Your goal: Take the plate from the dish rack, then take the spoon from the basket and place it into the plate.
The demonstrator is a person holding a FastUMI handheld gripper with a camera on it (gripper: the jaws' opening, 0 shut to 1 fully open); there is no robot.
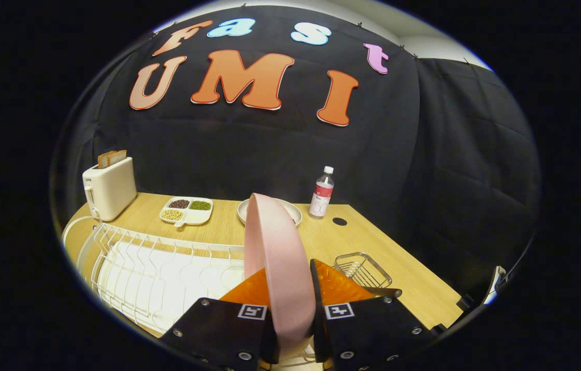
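Observation:
A pink plate (280, 257) stands on edge between the two fingers, and my gripper (290, 296) is shut on its rim. The plate is held above the right end of the white wire dish rack (156, 268), whose slots are bare. To the right of the fingers a small wire basket (362, 269) sits on the wooden table, and a dark handle end pokes out at its near corner; the spoon itself cannot be made out.
On the wooden table (403, 278) beyond the rack are a white toaster (110, 188) with bread in it, a divided dish of beans (187, 210), a white bowl (290, 208) partly behind the plate, and a water bottle (322, 193). The table's right edge runs close past the basket.

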